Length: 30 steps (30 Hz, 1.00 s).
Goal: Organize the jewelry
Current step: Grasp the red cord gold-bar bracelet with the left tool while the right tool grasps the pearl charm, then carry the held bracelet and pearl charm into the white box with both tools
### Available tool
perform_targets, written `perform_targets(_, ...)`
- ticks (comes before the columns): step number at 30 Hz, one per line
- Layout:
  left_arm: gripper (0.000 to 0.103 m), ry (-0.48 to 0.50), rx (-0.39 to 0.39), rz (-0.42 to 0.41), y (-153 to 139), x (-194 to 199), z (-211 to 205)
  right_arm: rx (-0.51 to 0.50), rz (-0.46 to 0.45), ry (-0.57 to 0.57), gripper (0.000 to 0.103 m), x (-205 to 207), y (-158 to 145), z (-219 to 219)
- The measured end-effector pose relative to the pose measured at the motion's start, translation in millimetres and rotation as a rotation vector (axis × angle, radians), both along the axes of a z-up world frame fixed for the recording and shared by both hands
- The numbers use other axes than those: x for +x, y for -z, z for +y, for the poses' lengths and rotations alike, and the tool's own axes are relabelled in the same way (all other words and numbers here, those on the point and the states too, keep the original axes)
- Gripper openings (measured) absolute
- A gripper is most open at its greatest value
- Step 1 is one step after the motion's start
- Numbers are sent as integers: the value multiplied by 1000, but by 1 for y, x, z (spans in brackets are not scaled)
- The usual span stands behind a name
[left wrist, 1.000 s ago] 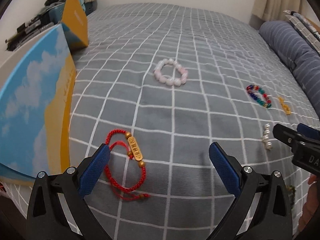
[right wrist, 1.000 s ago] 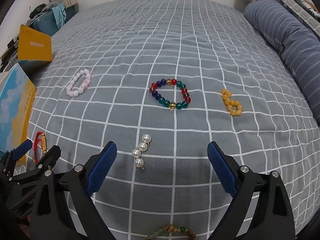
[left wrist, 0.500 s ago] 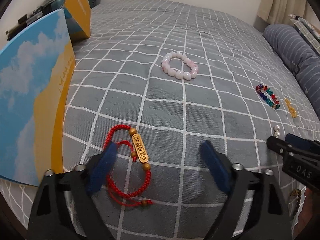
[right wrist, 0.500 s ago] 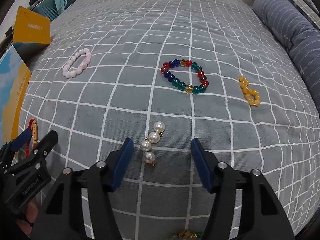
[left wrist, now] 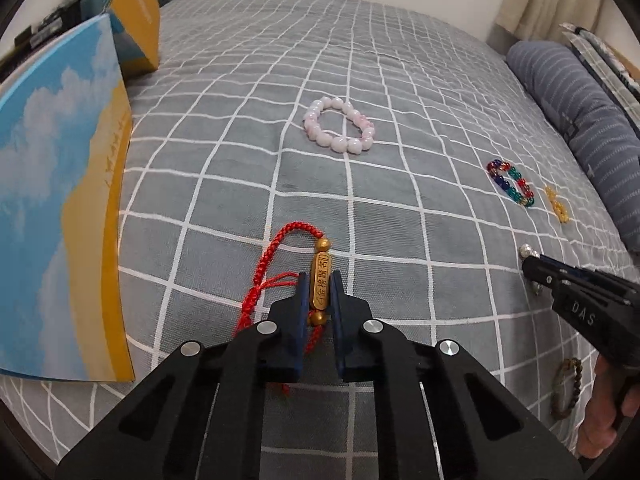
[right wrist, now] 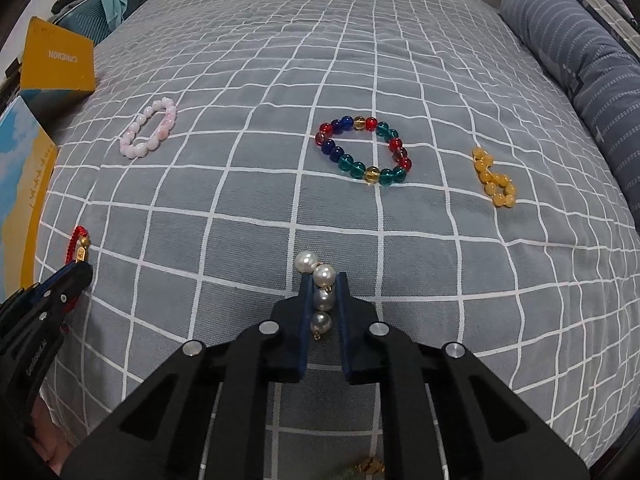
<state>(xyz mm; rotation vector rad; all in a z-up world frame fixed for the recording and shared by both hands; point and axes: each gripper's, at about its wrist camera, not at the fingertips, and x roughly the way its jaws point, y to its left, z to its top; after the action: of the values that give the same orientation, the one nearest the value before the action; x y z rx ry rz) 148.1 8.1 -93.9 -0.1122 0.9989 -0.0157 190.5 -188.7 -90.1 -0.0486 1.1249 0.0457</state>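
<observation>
The sorting has barely begun: on the grey checked bedspread (left wrist: pixel 400 208), the left gripper (left wrist: pixel 319 292) is clamped on the gold bar of a red cord bracelet (left wrist: pixel 321 284), and the right gripper (right wrist: pixel 324 292) is pinched on a pearl string (right wrist: pixel 322 300), neither yet lifted. A pink bracelet (left wrist: pixel 340 126), a multicoloured bracelet (right wrist: pixel 364 152) and a yellow bead piece (right wrist: pixel 494 182) lie loose. Only the left view shows a brown bead bracelet (left wrist: pixel 566 388); only the right view shows the printed side of a yellow box (right wrist: pixel 60 62).

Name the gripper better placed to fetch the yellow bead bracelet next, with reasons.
Right. The yellow bead bracelet lies nearer the right gripper, though it is shut on the pearl piece; the left gripper grips the red cord bracelet.
</observation>
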Motion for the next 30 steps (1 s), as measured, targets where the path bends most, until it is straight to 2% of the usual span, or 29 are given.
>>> perform_targets(8,9,27,-3,-24,-13,-7,6,9,-8,27,11,-6,-7,-1)
perform_targets(13,9,40,-20,-16,-19,-7,10,14,-19,30,11,-11,-14,-3)
perform_targets(30,9,65,-10,-24,-37,-8,10,19,-36,39,11,-16,-35,-5)
